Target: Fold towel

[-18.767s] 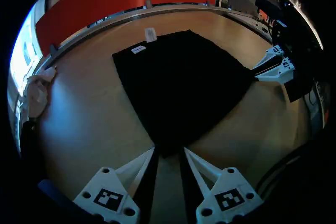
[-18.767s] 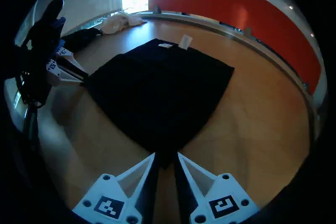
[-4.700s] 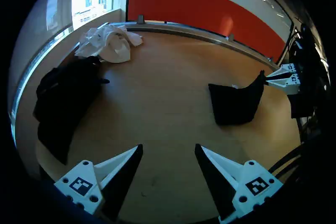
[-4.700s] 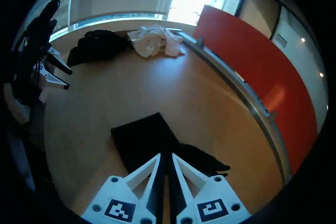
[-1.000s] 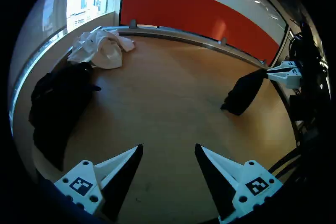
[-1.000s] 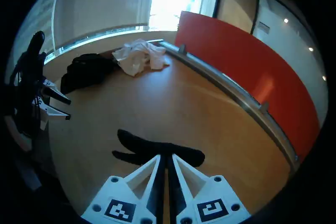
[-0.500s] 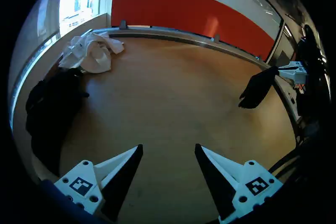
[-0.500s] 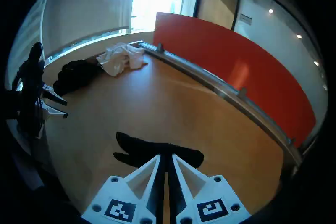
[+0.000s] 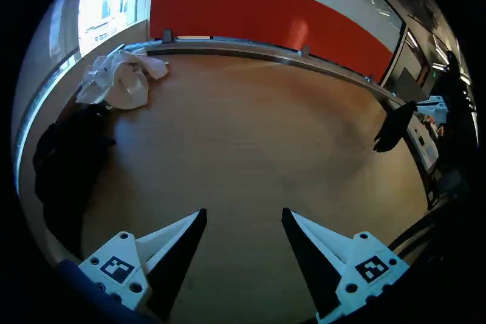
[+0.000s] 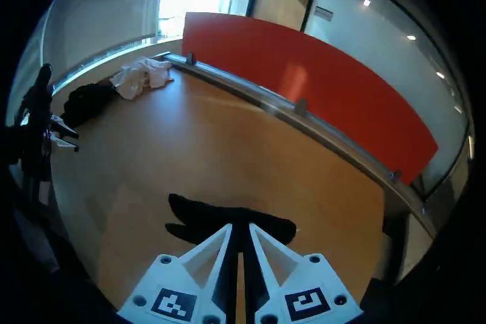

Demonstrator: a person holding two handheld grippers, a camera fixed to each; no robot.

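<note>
The folded black towel hangs from my right gripper, whose fingers are shut on it, above the wooden table. In the left gripper view the same towel dangles at the far right, off the table's right end, held by the right gripper. My left gripper stands open over the table with nothing between its fingers. It also appears small at the left edge of the right gripper view, as the left gripper, still open.
A heap of dark cloth lies at the table's left end, with a crumpled white cloth beyond it. A metal rail and a red panel run along the far edge. A person's dark sleeve holds the left gripper.
My right gripper has carried the black towel up and off to the right, away from the table's middle. The left gripper has stayed open and turned slightly.
</note>
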